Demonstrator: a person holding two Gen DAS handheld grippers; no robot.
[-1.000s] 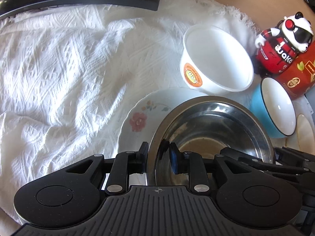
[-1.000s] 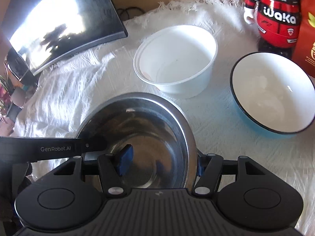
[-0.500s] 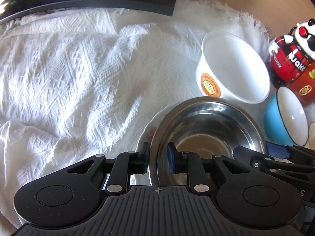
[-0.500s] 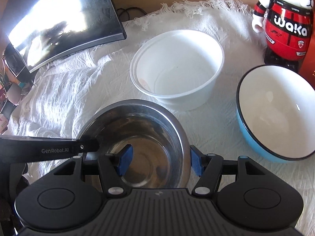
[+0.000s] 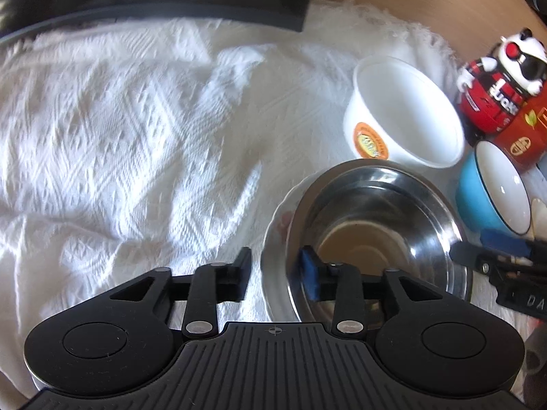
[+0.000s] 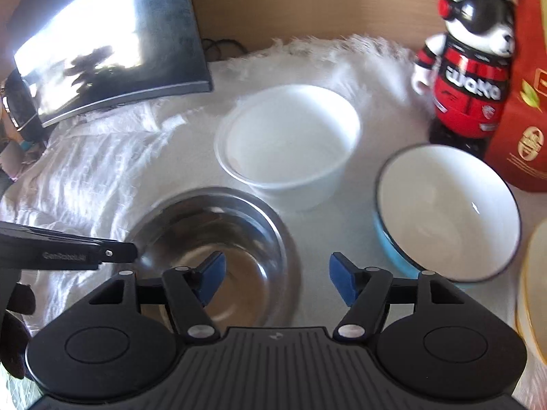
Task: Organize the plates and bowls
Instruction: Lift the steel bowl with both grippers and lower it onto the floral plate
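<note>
1. Two grippers are flanking the round stainless-steel bowl (image 5: 376,235): the left gripper (image 5: 277,275) has just been spreading, its pads off the rim between them.
2. The right gripper (image 6: 277,278) is widening too, gripping nothing.
3. The bowl is sitting upright, mouth up, on the flowered white plate (image 5: 277,239) near the white textured cloth's (image 5: 136,136) right edge.
4. Best practice, in my judgement: back both straight off without nudging it.

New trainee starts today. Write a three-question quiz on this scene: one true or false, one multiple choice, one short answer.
1. True or false: the steel bowl sits on the floral plate.
2. Which bowl stands nearest the panda figure? A) steel bowl B) blue bowl C) white paper bowl
3. Is the left tool gripping the steel bowl's rim, or open around it?

Key: 1 true. 2 B. 3 open around it; its jaws have just been opening.
</note>
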